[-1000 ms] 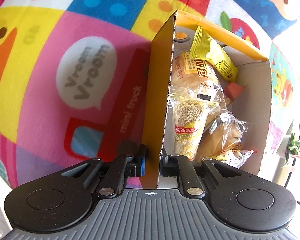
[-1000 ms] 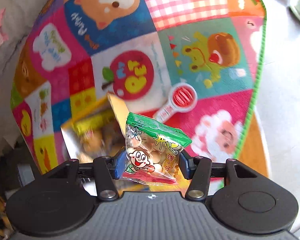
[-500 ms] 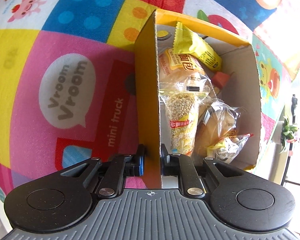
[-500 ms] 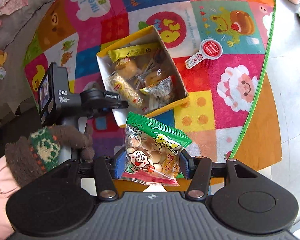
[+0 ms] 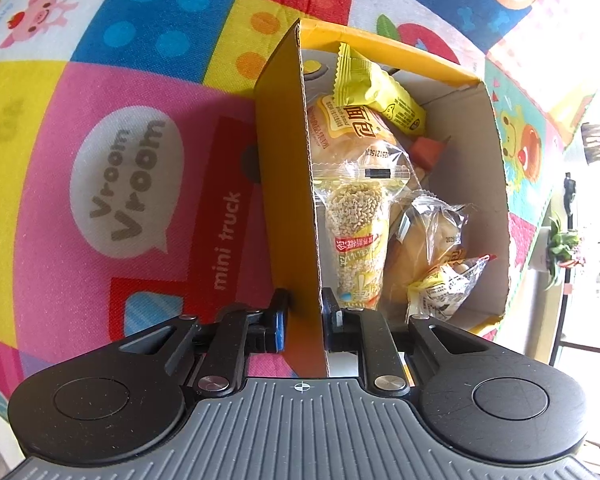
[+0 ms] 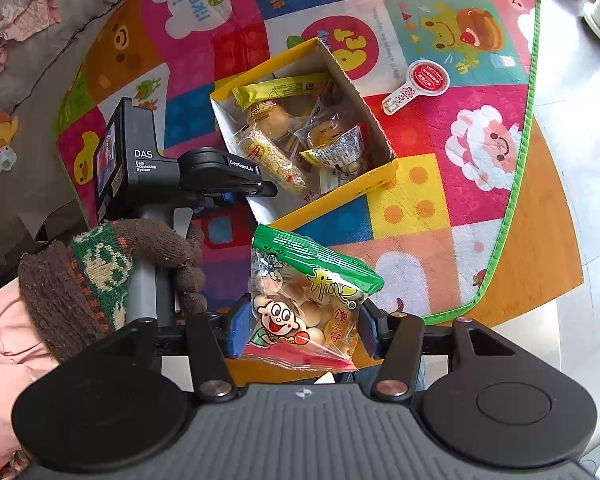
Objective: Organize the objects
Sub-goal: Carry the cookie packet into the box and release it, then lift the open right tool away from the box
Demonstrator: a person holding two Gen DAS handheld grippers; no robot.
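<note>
Yellow cardboard fills the middle of the left wrist view: the open box [image 5: 284, 160] stands on a patchwork play mat [image 5: 120, 80], and the left hand-held gripper [image 5: 303, 312] straddles its near side wall. One pad is outside the box and one inside. The jaws have just been opening a little, yet both pads look to sit against the cardboard, so the wall is clenched between them. Inside the box lie wrapped snacks. A yellow packet [image 5: 376, 84] lies at the far end over a bagged bun [image 5: 352, 132]. A puffed grain bar [image 5: 360, 232] lies along the gripped wall, and a small wrapped cake [image 5: 432, 232] is beside it.

From the right wrist view, the right hand-held gripper [image 6: 300, 328] is grasping a green-topped snack bag [image 6: 308, 308] printed with a cartoon face, the pads pressed against its two sides. The bag hangs above the mat, nearer the camera than the box [image 6: 380, 172] and clear of its opening. At the box's near left wall is the left hand-held gripper [image 6: 256, 192], carried by a hand in a brown knitted glove [image 6: 156, 264] with a pink sleeve [image 6: 0, 340] behind it. A round red-and-white tag [image 6: 420, 84] lies on the mat beyond the box, apart from it.
</note>
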